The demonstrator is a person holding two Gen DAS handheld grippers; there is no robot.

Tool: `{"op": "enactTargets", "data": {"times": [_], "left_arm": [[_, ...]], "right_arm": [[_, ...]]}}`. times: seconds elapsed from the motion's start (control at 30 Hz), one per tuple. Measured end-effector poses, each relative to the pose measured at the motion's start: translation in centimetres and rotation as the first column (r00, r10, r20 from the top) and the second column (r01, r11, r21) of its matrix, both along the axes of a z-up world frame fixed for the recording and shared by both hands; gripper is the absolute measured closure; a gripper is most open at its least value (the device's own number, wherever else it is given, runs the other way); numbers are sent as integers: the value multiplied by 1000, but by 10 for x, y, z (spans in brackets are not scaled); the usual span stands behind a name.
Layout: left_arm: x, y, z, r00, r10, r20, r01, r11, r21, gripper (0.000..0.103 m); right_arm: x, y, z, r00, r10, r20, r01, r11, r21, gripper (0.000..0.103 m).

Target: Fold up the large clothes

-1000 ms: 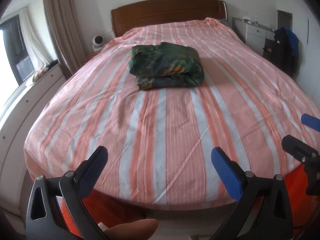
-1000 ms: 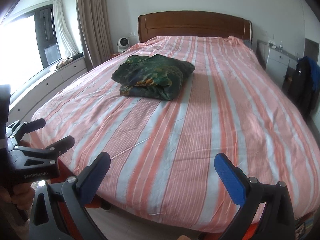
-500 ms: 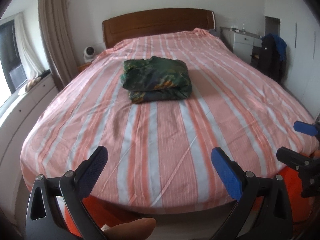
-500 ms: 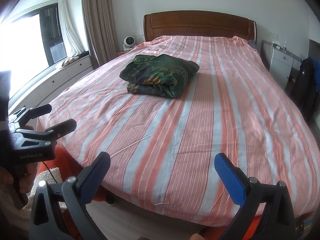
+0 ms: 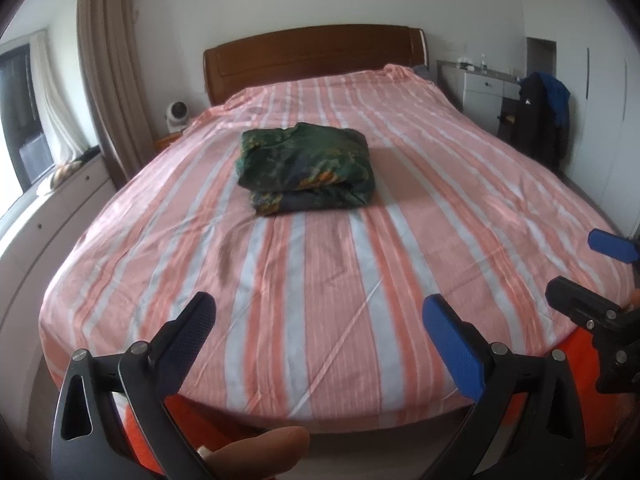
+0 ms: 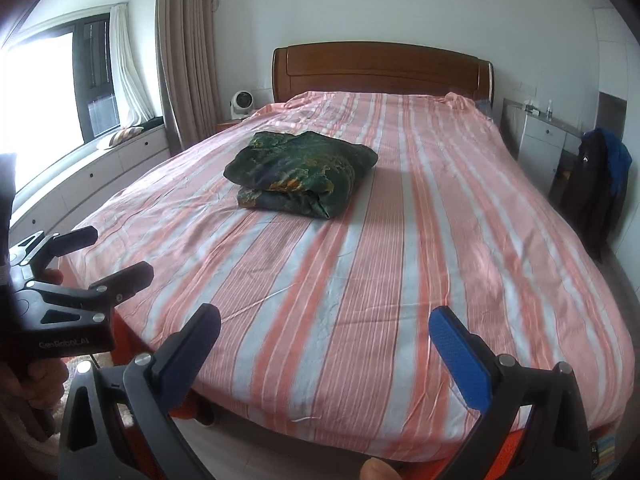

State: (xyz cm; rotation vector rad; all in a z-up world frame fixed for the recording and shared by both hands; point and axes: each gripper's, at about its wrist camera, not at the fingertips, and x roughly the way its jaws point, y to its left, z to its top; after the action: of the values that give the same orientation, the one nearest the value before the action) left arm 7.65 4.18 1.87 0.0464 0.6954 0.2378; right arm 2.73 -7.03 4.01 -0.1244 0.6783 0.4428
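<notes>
The folded green garment (image 5: 306,170) lies on the striped bedsheet (image 5: 320,272), in the middle of the bed toward the wooden headboard (image 5: 316,56), with bare sheet between it and the foot edge. Both the left gripper (image 5: 318,334) and the right gripper (image 6: 324,340) hover at the foot of the bed, jaws spread wide and empty, well apart from the garment. A white fan (image 6: 241,105) stands left of the headboard; a dark jacket (image 6: 600,184) hangs at the right wall.
</notes>
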Motion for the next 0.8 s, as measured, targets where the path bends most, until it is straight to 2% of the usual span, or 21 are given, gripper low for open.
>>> {"op": "enactTargets", "data": {"times": [0.27, 0.43, 0.6, 0.8], "left_arm": [[8, -3, 4, 1000, -4, -17, 4, 1000, 27, 0], [27, 0, 5, 997, 22, -75, -22, 1000, -7, 0], [31, 3, 8, 995, 52, -80, -54, 998, -19, 0], [30, 3, 9, 996, 59, -74, -57, 998, 28, 0]], "right_arm": [[2, 0, -6, 1000, 1, -23, -2, 1000, -17, 0], [12, 1, 3, 1000, -2, -19, 2, 1000, -21, 0], [28, 7, 17, 999, -39, -13, 39, 998, -55, 0], [38, 18, 18, 998, -59, -34, 55, 992, -113, 0]]}}
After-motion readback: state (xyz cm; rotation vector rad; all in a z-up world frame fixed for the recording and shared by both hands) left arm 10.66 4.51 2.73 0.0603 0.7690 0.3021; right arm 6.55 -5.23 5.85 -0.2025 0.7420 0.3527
